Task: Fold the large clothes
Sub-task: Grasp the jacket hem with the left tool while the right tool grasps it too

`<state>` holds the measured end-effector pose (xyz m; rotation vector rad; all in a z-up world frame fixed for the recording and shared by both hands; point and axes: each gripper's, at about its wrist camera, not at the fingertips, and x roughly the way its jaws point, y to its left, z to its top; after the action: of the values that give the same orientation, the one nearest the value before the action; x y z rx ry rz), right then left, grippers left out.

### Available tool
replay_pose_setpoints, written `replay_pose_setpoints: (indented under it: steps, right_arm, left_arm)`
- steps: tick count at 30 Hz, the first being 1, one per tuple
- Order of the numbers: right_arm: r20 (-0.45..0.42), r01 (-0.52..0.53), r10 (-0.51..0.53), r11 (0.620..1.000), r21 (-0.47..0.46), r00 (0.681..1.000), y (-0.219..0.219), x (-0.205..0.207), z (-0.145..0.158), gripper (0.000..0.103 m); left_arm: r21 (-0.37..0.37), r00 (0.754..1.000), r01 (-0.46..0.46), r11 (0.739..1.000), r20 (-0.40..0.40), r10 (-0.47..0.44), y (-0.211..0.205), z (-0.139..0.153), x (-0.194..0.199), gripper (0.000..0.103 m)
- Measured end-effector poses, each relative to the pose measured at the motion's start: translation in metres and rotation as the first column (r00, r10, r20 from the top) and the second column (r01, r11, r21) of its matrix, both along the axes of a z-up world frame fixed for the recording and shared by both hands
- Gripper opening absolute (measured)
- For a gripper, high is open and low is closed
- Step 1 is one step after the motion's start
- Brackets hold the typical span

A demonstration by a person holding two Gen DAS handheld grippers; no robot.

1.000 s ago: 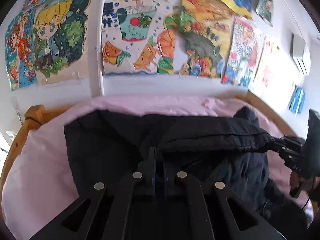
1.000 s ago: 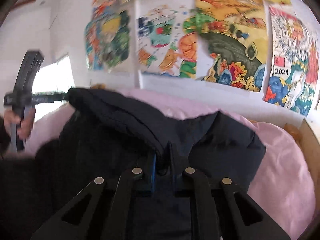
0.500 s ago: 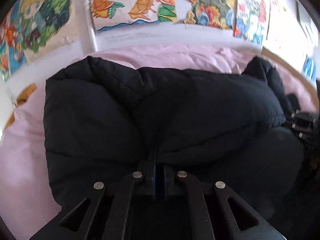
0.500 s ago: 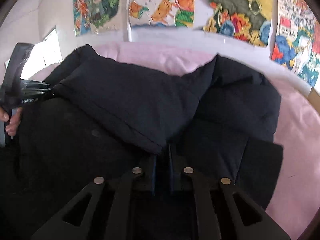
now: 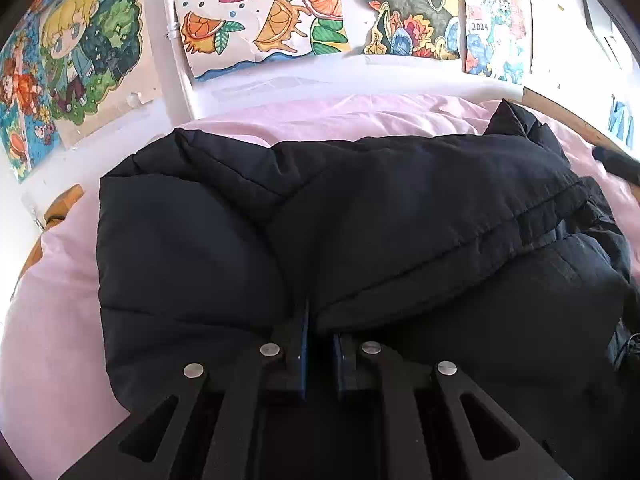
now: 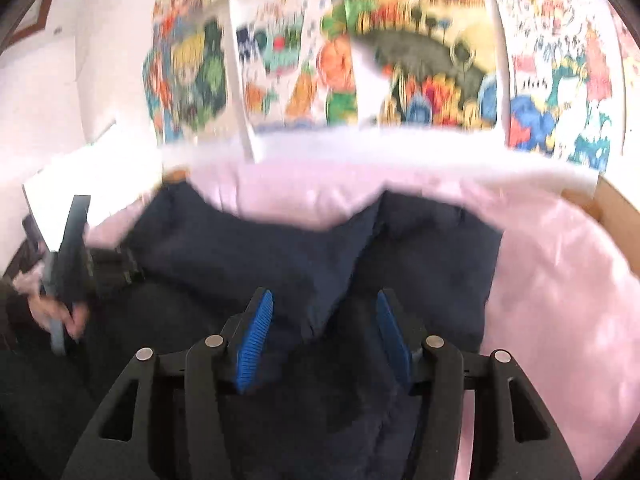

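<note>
**Black padded jacket folded over on a pink bed, one gripper letting go**

The left gripper (image 5: pixel 319 332) was pinched nearly closed on the near edge of the folded-over layer of a black padded jacket (image 5: pixel 360 220), with fabric caught between its blue pads (image 5: pixel 304 344). The right gripper (image 6: pixel 320 336) had its jaws opening: its ribbed blue pads (image 6: pixel 256 336) stood apart, and the dark cloth lay below and between them without being pressed.

The jacket lay in the middle of a pink bedsheet (image 5: pixel 60 300), its upper layer doubled across the lower one, with a stitched hem running toward the right of the left gripper. Behind the jacket, a white wall carried bright children's drawings (image 5: pixel 260 20). A wooden bed frame (image 5: pixel 568 120) edged the sheet to the jacket's right. In the right wrist view, a person's hand (image 6: pixel 60 312) held the left gripper's handle at the jacket's left side; that view was blurred by motion.

The likely risk was the puffy top layer springing back or sliding once released, since padding resists a crease. If the left gripper pulled away while gripping, it could drag the fold askew.
</note>
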<state>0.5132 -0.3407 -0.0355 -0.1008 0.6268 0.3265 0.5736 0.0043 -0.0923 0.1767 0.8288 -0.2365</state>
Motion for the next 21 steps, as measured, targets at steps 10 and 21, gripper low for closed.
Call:
replay_pose_setpoints:
  steps: [10, 21]
  right_arm:
    - [-0.070, -0.055, 0.045, 0.985, -0.163, 0.997, 0.066, 0.053, -0.058, 0.049]
    - [-0.014, -0.038, 0.036, 0.985, -0.167, 0.999, 0.065, 0.040, -0.070, 0.049]
  left_arm:
    - [-0.248, 0.992, 0.052, 0.967, -0.099, -0.079, 0.036, 0.018, -0.009, 0.032]
    - [-0.238, 1.000, -0.005, 0.971, 0.012, 0.008, 0.011, 0.055, 0.023, 0.088]
